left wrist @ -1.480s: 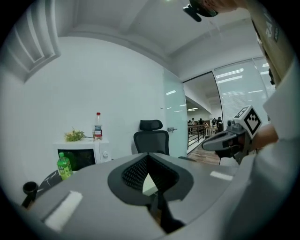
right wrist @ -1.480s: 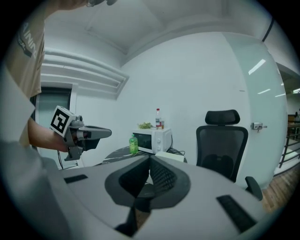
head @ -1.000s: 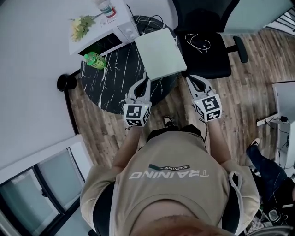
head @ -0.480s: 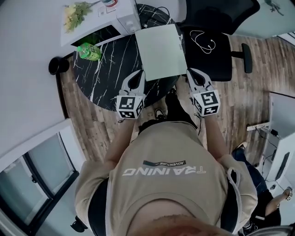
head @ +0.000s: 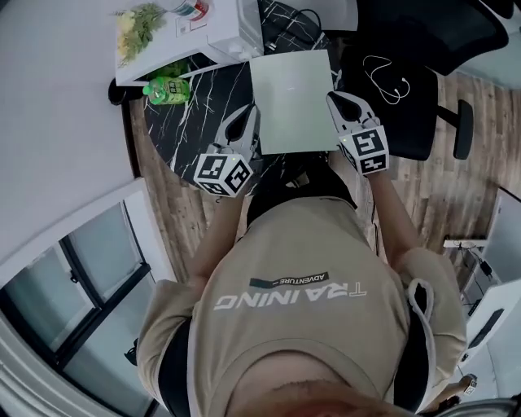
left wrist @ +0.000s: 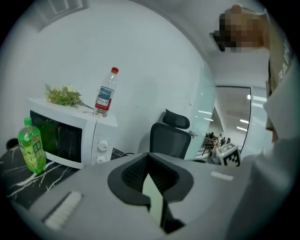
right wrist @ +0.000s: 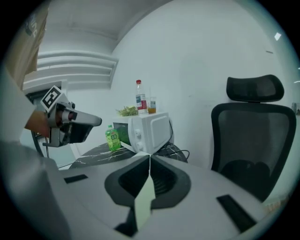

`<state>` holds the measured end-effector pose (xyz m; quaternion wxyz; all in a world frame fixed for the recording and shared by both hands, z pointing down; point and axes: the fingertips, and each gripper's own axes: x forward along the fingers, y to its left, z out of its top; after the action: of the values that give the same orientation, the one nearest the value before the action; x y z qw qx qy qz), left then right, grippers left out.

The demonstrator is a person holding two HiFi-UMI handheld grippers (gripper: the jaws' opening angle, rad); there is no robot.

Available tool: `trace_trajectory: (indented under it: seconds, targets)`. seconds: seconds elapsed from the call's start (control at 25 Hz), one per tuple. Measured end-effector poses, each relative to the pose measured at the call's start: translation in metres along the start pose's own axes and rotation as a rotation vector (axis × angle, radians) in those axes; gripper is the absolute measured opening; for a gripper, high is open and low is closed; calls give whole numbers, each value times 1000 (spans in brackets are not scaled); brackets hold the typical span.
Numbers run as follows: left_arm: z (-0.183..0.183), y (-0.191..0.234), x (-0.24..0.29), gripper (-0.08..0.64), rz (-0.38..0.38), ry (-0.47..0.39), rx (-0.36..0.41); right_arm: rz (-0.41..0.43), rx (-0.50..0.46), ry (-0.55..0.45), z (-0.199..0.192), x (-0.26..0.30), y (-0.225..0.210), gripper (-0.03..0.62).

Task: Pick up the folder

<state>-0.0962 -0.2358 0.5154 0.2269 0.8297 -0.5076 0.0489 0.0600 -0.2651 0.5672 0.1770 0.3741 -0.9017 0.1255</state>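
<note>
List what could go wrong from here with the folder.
1. The left gripper and the right gripper are each shut on only a thin edge of the folder. It may slip out or sag between them.
2. The green bottle lies on the marble table near the left gripper. A sideways swing could probably knock it off.

In the head view the top edge is cutting off the microwave (head: 216, 32), the water bottle (head: 189, 8) on it and part of the office chair (head: 407, 114). The folder (head: 295, 102) is covering the middle of the counter (head: 191, 130), and the green bottle (head: 167, 88) is showing its label too small to read. In the left gripper view the grey body of the left claw (left wrist: 149, 165) is blocking most of the counter.
</note>
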Motion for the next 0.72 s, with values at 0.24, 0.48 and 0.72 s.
trace_trajectory:
  seconds: [0.24,0.48,0.72]
  targets:
    - [1,24,21,6,60,22,-49,27,47,8,-4,25,-24,9]
    - [-7,42,50,6,14,59,-29,28,73,50,-17,39,-39,9]
    - [-35,72,66,6,37,124,-31,19,95,110,-32,43,-41,9]
